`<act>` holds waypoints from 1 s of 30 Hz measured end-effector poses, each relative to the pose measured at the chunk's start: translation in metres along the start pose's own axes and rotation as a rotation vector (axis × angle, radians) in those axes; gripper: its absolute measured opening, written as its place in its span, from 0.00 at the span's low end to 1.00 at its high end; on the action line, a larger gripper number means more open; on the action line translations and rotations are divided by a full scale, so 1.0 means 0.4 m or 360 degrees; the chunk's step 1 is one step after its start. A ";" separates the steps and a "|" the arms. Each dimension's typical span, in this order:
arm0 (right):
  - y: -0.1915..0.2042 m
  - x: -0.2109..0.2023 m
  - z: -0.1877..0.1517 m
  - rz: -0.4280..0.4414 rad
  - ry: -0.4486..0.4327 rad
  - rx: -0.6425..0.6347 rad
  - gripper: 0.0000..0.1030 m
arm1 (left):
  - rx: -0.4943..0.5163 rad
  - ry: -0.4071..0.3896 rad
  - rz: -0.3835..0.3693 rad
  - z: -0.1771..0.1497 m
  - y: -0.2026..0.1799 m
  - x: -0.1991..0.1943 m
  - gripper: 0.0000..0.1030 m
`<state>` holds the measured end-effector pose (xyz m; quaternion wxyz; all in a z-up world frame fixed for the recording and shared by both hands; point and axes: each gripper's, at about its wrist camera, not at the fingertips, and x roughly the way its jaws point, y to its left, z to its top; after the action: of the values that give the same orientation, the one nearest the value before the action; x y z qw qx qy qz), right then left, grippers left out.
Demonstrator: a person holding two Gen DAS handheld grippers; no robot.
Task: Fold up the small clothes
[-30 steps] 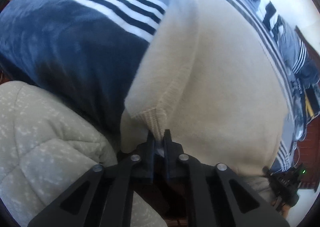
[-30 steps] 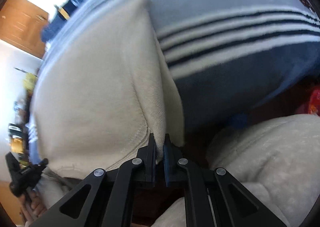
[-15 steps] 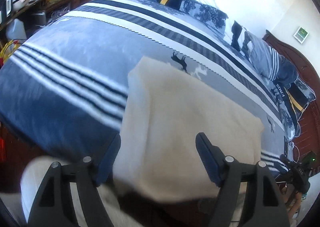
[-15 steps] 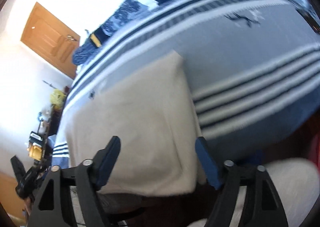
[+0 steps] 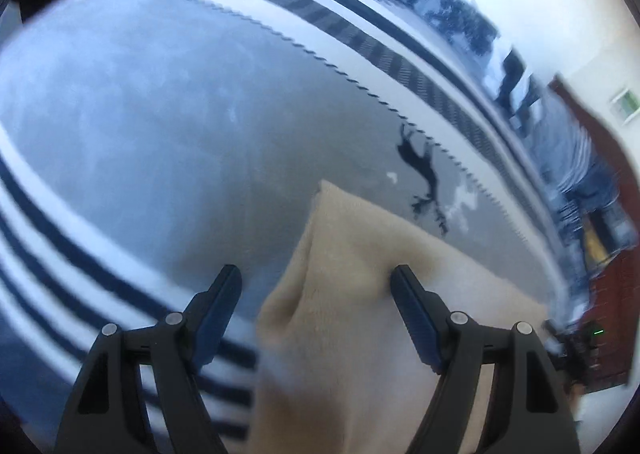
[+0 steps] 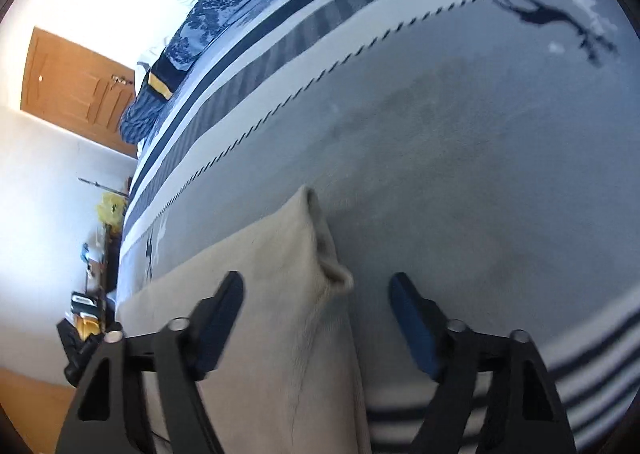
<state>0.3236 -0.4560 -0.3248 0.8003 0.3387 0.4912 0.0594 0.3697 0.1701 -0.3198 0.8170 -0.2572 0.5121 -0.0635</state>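
Lower centre of both views: cream knit garment [image 5: 360,314], folded, soft, light, limp; grasp corners. Left gripper [image 5: 316,286], right gripper [image 6: 316,290]: wide, right's jaws just narrowing, holding nothing.

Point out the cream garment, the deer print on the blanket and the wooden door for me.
cream garment [image 5: 360,254], left wrist view, on its upper folded part.
deer print [image 5: 420,166], left wrist view, on the deer's dark body.
wooden door [image 6: 76,86], right wrist view, on its middle panel.
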 end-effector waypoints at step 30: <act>0.030 0.060 -0.020 -0.0024 0.0011 -0.0173 0.28 | 0.0103 -0.0013 -0.0109 -0.054 -0.052 0.041 0.21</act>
<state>0.3321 -0.4325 -0.3379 0.8163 0.2907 0.4925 0.0810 0.3618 0.1385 -0.3301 0.8243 -0.2482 0.4975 -0.1069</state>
